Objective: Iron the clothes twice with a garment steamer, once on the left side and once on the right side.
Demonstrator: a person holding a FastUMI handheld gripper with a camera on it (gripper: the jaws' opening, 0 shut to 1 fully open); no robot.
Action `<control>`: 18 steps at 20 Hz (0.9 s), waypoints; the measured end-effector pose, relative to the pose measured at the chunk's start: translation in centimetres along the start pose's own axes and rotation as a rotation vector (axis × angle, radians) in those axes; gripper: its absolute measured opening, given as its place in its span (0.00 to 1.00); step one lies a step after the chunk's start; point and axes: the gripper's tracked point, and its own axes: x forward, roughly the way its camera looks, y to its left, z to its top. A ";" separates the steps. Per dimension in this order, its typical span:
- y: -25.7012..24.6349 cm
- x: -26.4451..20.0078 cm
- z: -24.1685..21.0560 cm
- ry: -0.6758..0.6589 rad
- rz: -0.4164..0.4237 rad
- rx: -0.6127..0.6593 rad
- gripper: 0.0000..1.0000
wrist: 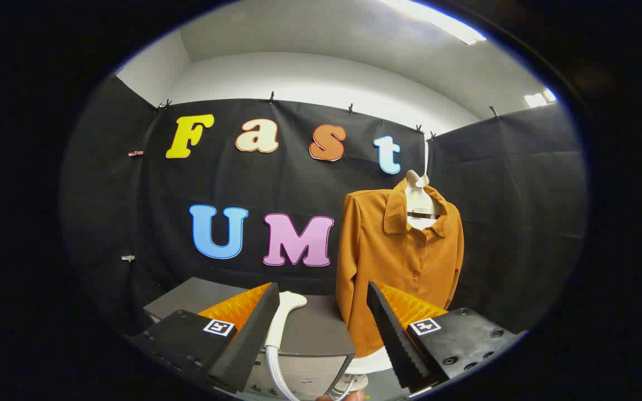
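The black cloth wall point(298, 189) encloses the booth on three sides, clipped along its top edge beneath a white ceiling with a light strip point(438, 19).

The shirt point(399, 267) is brown, long-sleeved, collared and buttoned down the front. It hangs upright on a pale hanger form point(418, 192) against the wall, beyond the right finger of the tool and to the right of the tabletop.

The tabletop point(310, 328) is a grey box-like unit with a flat dark top. It stands below the wall, ahead of the tool, and its near front corner lies between the two fingers. The shirt's lower left edge hangs just beside its right side.

The tool point(321, 334) has its fingers spread wide apart; nothing is pinched between them. Each finger base carries a small square marker.

The steamer point(282, 317) is white, with a curved head and a slim body. It rests on the left part of the tabletop, just beside the inner edge of the left finger. A white hose point(276, 373) runs down from it over the front of the unit. Contact between steamer and finger cannot be determined.
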 end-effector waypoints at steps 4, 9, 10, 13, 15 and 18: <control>0.1 -0.5 -0.4 0.009 0.003 -0.001 0.98; 0.6 -0.7 -0.4 0.012 0.015 -0.012 0.98; 0.7 -0.8 -0.6 0.014 0.019 -0.015 0.98; 1.1 -1.2 -1.1 0.021 0.031 -0.026 0.98; 1.4 -1.3 -1.3 0.023 0.042 -0.025 0.98; 1.2 -1.4 -1.1 0.016 0.047 -0.019 0.98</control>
